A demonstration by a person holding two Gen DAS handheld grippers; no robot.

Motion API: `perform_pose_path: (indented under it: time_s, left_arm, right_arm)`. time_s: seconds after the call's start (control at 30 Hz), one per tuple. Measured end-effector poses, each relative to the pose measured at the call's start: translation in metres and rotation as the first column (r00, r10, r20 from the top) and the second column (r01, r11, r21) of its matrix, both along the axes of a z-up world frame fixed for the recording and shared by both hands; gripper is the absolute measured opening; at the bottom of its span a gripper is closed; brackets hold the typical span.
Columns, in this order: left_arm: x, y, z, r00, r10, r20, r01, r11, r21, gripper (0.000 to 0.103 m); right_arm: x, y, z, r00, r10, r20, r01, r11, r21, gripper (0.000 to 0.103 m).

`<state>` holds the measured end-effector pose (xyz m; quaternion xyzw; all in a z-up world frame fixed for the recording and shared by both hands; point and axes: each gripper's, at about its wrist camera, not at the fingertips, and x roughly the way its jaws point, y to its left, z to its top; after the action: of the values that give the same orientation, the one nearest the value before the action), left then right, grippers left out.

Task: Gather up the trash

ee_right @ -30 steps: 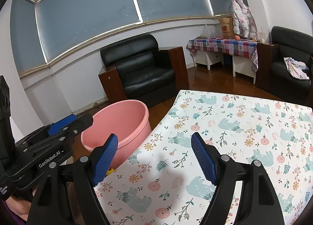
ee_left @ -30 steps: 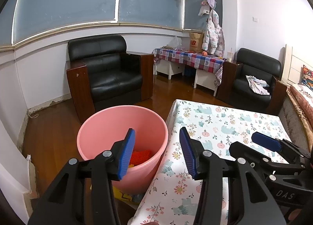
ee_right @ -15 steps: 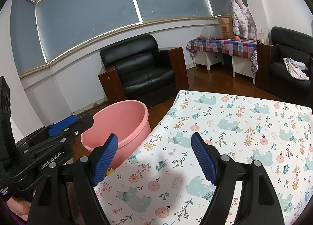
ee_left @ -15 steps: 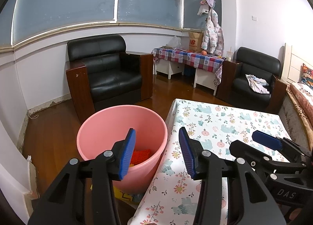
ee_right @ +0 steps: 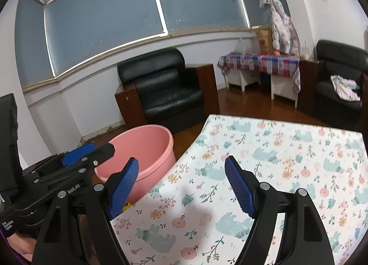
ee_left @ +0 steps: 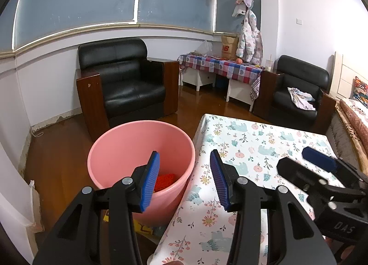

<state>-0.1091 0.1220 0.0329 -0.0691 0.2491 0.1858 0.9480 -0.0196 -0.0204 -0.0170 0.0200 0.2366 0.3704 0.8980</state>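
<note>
A pink bucket [ee_left: 128, 147] stands on the wooden floor at the left edge of a table with a floral cloth [ee_left: 257, 147]. Red crumpled trash [ee_left: 164, 178] lies in its bottom. My left gripper [ee_left: 184, 179] is open and empty, held above the bucket's right rim and the table's edge. My right gripper [ee_right: 181, 186] is open and empty above the cloth [ee_right: 287, 149], to the right of the bucket [ee_right: 147, 147]. No trash shows on the cloth.
A black armchair [ee_left: 124, 83] stands behind the bucket. A checked side table [ee_left: 220, 67] and a second armchair [ee_left: 299, 90] stand at the back right. Yellow packaging [ee_left: 140, 227] lies on the floor under the bucket's near side.
Both views have shifted only slightly. The right wrist view now sits a little lower and nearer the table. Both grippers stay open and empty.
</note>
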Motion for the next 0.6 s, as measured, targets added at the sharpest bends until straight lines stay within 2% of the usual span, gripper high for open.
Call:
perform_pose_path:
  time_s: [0.2, 0.6]
  left_arm:
    - [-0.0009, 0.0006, -0.0006, 1.0, -0.002, 0.002, 0.002, 1.0, 0.0, 0.046]
    - [-0.0005, -0.0008, -0.0003, 1.0, -0.004, 0.001, 0.004, 1.0, -0.002, 0.046]
  right_arm:
    - [-0.0086, -0.001, 0.0082, 0.998, -0.012, 0.062, 0.012, 1.0, -0.003, 0.076]
    - [-0.0088, -0.0002, 0.0038, 0.999, -0.022, 0.041, 0.023, 1.0, -0.007, 0.076]
